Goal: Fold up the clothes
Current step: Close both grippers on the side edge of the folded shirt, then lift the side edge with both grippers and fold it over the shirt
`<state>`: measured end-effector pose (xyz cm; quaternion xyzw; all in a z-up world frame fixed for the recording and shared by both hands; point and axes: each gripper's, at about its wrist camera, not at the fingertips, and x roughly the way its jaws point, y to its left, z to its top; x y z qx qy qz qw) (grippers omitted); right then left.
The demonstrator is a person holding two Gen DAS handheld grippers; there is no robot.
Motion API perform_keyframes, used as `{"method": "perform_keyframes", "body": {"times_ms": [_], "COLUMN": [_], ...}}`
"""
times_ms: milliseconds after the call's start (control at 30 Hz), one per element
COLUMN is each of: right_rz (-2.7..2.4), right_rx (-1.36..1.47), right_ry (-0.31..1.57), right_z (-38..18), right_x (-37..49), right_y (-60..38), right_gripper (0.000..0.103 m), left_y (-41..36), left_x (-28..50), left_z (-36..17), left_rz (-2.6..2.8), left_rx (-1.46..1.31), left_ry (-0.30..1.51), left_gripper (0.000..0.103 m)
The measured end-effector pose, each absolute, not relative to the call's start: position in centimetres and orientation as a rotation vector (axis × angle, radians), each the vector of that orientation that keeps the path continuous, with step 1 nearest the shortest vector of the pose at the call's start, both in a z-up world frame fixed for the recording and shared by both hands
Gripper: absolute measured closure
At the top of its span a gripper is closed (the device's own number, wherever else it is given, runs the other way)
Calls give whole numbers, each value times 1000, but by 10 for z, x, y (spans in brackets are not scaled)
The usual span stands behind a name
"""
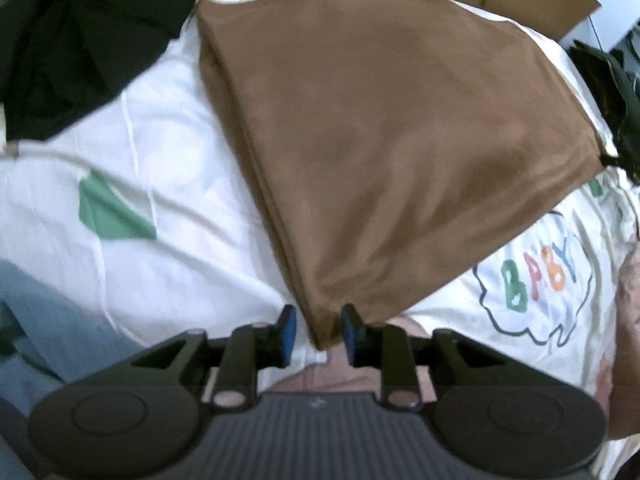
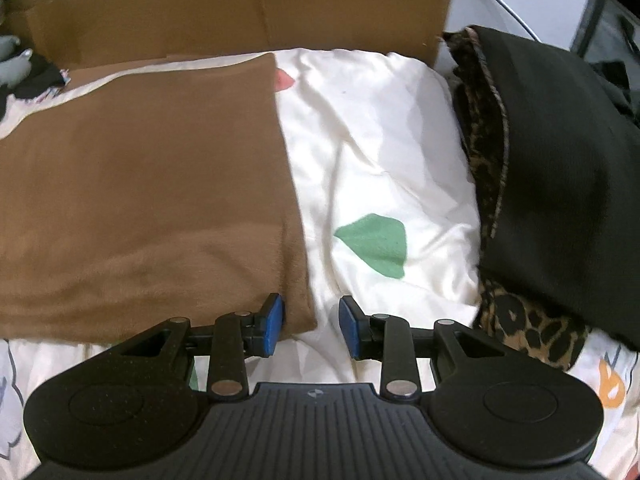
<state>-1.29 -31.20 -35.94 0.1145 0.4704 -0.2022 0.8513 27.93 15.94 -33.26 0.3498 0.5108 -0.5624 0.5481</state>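
Observation:
A brown folded garment [image 1: 380,128] lies flat on a white printed bed cover [image 1: 160,140]. In the left wrist view its near corner points down between the blue pads [image 1: 288,332] of my left gripper [image 1: 319,334]. The jaws stand apart with gaps on both sides of the cloth, so the gripper is open. In the right wrist view the same brown garment [image 2: 140,184] fills the left half. Its near right corner sits just inside the left pad [image 2: 274,320] of my right gripper [image 2: 312,326], which is open, with white cover showing in the rest of the gap.
A black folded garment [image 2: 560,180] rests on leopard-print cloth [image 2: 520,328] at the right. Dark clothes [image 1: 72,40] are heaped at the far left in the left wrist view. A cardboard box [image 2: 240,8] stands behind the bed cover. Blue-grey fabric [image 1: 40,320] shows at lower left.

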Motion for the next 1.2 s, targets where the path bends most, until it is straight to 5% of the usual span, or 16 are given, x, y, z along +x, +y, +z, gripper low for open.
{"method": "perform_keyframes", "body": {"times_ms": [467, 933, 1000, 1033, 1200], "right_rz": [-385, -372, -376, -378, -358], "right_rx": [766, 1098, 1090, 1076, 1068], "right_ry": [922, 812, 809, 826, 803], "right_z": [-373, -405, -404, -403, -395], "right_x": [-57, -58, -56, -54, -55], "right_y": [-331, -351, -353, -353, -355], "right_gripper": [65, 65, 84, 101, 102], "left_y": [167, 176, 179, 180, 191], "left_x": [317, 319, 322, 323, 329], "left_z": [-360, -375, -376, -376, -374], "left_rz": [-1231, -1188, -1176, -1165, -1163], "left_rx": [524, 424, 387, 366, 319], "left_ry": [1576, 1660, 1671, 1679, 1683], "left_gripper": [66, 68, 82, 88, 92]}}
